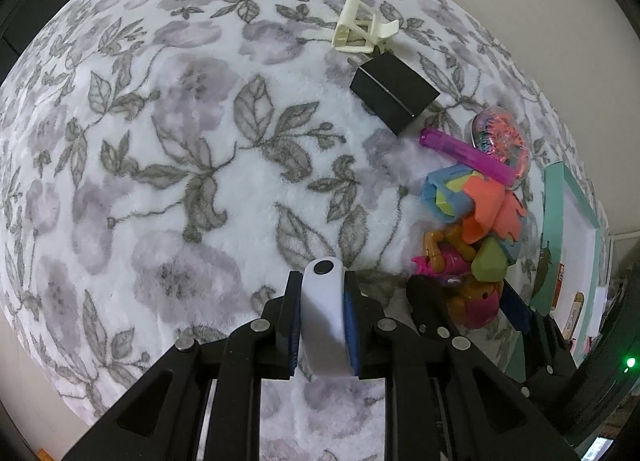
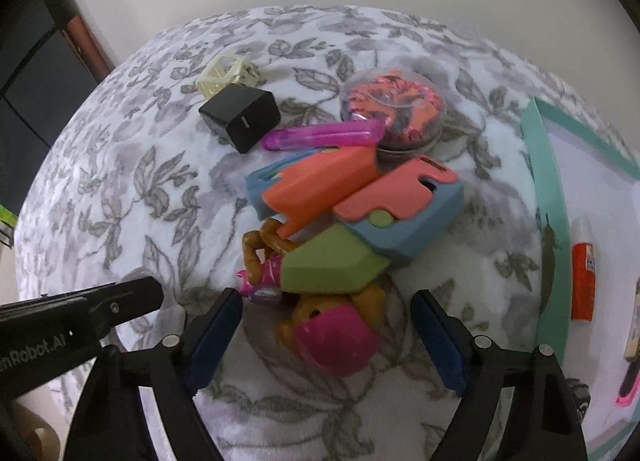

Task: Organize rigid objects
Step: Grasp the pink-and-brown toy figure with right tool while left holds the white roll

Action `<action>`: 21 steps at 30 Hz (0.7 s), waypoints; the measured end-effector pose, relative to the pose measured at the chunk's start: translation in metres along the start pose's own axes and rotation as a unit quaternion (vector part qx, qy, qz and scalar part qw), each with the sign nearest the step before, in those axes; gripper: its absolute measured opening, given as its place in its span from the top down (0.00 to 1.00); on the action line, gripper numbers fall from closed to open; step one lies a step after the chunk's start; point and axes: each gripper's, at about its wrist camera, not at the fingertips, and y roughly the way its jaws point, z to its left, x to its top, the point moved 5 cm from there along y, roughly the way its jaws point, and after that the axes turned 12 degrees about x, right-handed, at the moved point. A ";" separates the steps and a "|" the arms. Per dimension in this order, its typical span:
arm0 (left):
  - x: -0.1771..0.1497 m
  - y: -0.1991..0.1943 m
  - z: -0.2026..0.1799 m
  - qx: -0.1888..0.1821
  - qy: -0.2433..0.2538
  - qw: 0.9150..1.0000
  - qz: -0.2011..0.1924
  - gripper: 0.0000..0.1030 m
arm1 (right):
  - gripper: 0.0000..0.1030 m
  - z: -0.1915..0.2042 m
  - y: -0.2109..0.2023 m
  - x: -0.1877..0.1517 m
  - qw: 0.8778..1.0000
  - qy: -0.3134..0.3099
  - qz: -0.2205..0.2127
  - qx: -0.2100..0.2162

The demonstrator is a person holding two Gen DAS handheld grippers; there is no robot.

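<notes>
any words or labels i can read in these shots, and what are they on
"nRobot.AI", first letters cut off by the frame edge: on the left gripper body, seen from the right wrist.
Print on the orange glue stick in the teal tray: too blurred to read.
Nothing else legible.

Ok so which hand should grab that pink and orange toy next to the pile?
Right. The right gripper is open with its fingers on either side of the pink and orange toy, so it probably only needs to close. The left gripper is shut on a white oblong object, so it is occupied.
</notes>
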 end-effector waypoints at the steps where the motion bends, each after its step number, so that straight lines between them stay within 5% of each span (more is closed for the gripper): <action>1: 0.000 0.000 0.000 -0.001 0.000 1.000 0.000 0.80 | 0.14 0.000 0.000 0.000 1.000 -0.002 -0.001 -0.003; 6: 0.001 0.002 0.001 -0.004 0.000 1.000 0.001 0.80 | 0.15 0.006 0.006 0.000 0.999 -0.018 -0.011 -0.030; 8: 0.000 0.002 0.000 -0.006 0.000 1.000 0.002 0.80 | 0.21 0.009 0.006 0.000 0.999 -0.029 -0.014 -0.033; 10: 0.001 0.002 -0.001 -0.009 0.002 1.000 0.003 0.81 | 0.40 0.015 0.003 0.000 0.999 -0.040 -0.015 -0.028; 18: 0.008 0.002 -0.003 -0.011 -0.005 1.000 0.000 0.81 | 0.41 0.016 -0.001 -0.008 0.998 -0.057 0.023 -0.016; 21: 0.010 0.001 -0.005 -0.006 -0.007 1.000 -0.005 0.81 | 0.53 0.014 -0.007 -0.015 0.998 -0.059 0.032 -0.013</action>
